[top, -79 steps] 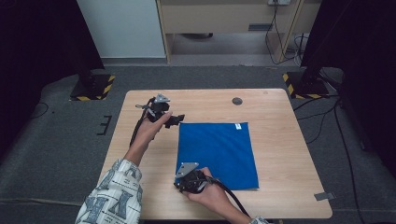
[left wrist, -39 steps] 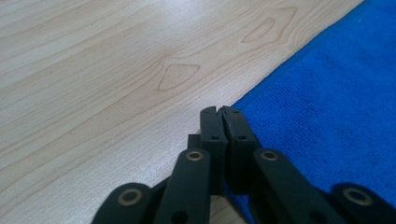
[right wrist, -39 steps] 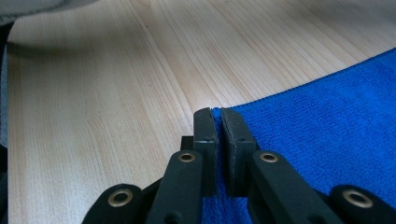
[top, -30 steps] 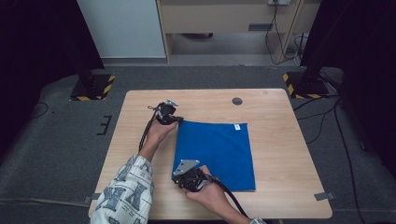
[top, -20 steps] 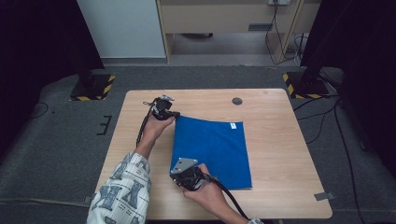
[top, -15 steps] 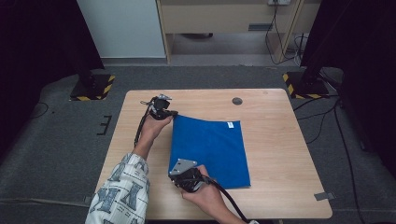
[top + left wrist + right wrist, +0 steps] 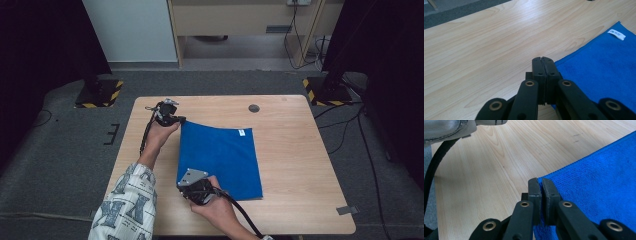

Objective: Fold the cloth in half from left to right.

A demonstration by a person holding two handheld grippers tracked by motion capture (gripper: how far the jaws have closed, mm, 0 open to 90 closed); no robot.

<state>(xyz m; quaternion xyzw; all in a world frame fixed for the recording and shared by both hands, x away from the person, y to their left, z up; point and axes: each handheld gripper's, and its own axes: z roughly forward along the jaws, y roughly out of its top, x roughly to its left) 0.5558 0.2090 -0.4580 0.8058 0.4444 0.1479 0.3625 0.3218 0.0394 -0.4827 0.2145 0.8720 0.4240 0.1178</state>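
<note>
A blue cloth point(image 7: 222, 157) lies spread on the wooden table point(image 7: 300, 150), with a small white tag point(image 7: 242, 132) near its far right corner. My left gripper point(image 7: 180, 120) is shut on the cloth's far left corner, lifted a little off the table; in the left gripper view its jaws point(image 7: 543, 62) meet with the blue cloth point(image 7: 604, 62) running off to the right. My right gripper point(image 7: 186, 186) is shut on the near left corner; in the right gripper view the blue cloth point(image 7: 604, 177) is pinched between the jaws point(image 7: 541, 183).
A round dark grommet point(image 7: 254, 108) sits in the table near its far edge. Bare wood lies to the right of the cloth and along the left side. Black stands with yellow-striped bases point(image 7: 100, 92) flank the table on the grey floor.
Both hands have drawn the cloth's left edge toward the left, and the left gripper has risen slightly with its corner. The cloth now lies skewed, its far edge slanting.
</note>
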